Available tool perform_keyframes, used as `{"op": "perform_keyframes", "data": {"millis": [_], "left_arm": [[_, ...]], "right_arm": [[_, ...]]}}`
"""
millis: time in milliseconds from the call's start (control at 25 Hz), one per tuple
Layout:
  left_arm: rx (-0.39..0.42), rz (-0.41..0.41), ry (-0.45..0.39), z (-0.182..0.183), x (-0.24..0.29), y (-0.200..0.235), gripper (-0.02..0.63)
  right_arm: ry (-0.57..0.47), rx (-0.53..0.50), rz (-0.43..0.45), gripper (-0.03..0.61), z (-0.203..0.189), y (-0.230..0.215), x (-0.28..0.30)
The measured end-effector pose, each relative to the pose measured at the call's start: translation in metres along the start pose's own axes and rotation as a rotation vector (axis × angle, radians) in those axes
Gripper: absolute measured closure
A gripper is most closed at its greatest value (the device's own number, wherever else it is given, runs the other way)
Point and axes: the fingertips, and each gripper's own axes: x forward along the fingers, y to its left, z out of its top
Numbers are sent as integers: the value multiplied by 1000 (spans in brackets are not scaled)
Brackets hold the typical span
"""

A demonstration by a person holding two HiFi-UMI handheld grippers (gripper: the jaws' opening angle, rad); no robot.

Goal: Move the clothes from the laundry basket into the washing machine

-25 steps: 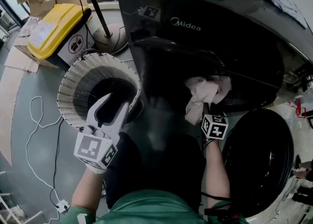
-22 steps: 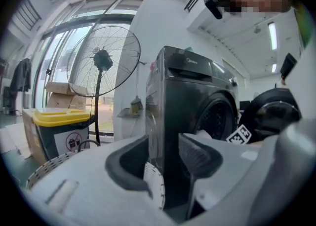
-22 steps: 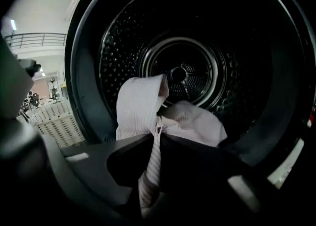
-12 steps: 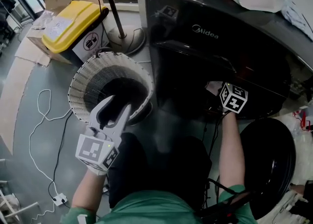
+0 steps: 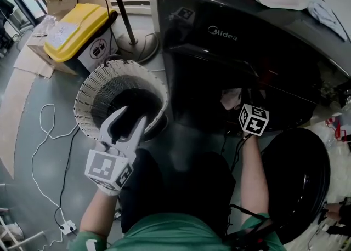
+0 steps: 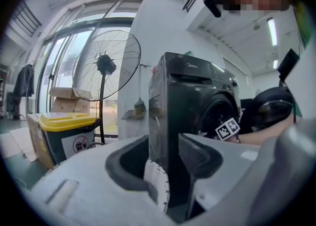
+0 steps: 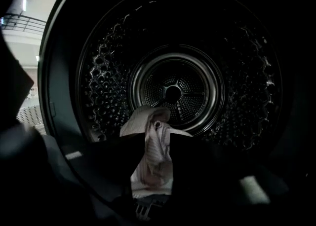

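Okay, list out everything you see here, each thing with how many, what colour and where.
washing machine: one, black, at right; round door swung open
drum: one, perforated metal, inside the machine
cloth: one, pale pink, in the drum mouth
laundry basket: one, white slatted, on the floor left of the machine
bin: one, yellow lid, beyond the basket
fan: one, dark, standing beside the bin
cardboard box: at least one, brown, behind the bin
cable: one, white, on the floor at far left
left hand-held gripper: white, open and empty, over the basket rim
right hand-held gripper: dark, shut on the cloth, at the drum mouth
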Motion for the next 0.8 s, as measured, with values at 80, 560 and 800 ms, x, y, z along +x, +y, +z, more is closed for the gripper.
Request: {"op": "perform_keyframes", "data": {"millis": [80,560,800], "left_arm": [[2,-12,-3,2,2,-4,425],[7,-14,-1,4,-4,-5,425],[8,2,0,3,-5,-5,426]], "right_arm": [[39,7,19,396,-15,5,-5],[181,-27,109,397,-81,49,-3],[102,13,110,430,-51,38,16]]}}
